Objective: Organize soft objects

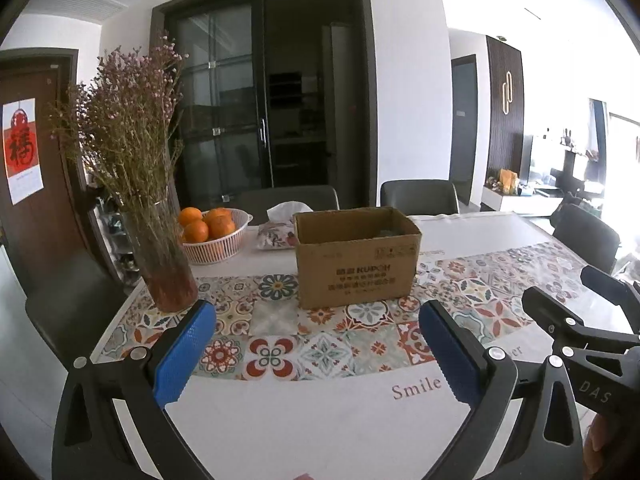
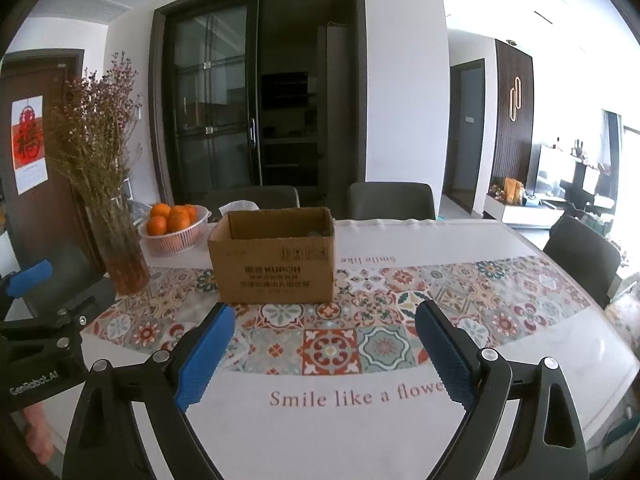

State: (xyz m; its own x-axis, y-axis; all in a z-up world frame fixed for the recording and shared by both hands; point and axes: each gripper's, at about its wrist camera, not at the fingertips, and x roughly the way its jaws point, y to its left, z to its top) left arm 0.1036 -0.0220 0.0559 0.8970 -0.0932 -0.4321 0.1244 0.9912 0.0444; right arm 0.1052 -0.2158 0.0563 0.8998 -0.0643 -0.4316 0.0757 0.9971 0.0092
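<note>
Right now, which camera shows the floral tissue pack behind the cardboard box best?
The left wrist view: the tissue pack shows its floral side and white tissue beside the cardboard box. In the right wrist view the box hides all but the white tissue tip.

1. The inside of the cardboard box [image 1: 354,258] is mostly hidden by its front wall; only a dim grey shape is glimpsed near the far right corner, and what it is cannot be told.
2. The tissue pack [image 1: 276,232] is partly covered by the box in the left wrist view, and nearly all of it is hidden in the right wrist view.
3. The small print on the box cannot be read.
4. The right gripper [image 1: 592,304] is cut off by the picture's edge in the left wrist view.
5. The printed line on the tablecloth [image 2: 352,398] is interrupted by a finger.
</note>
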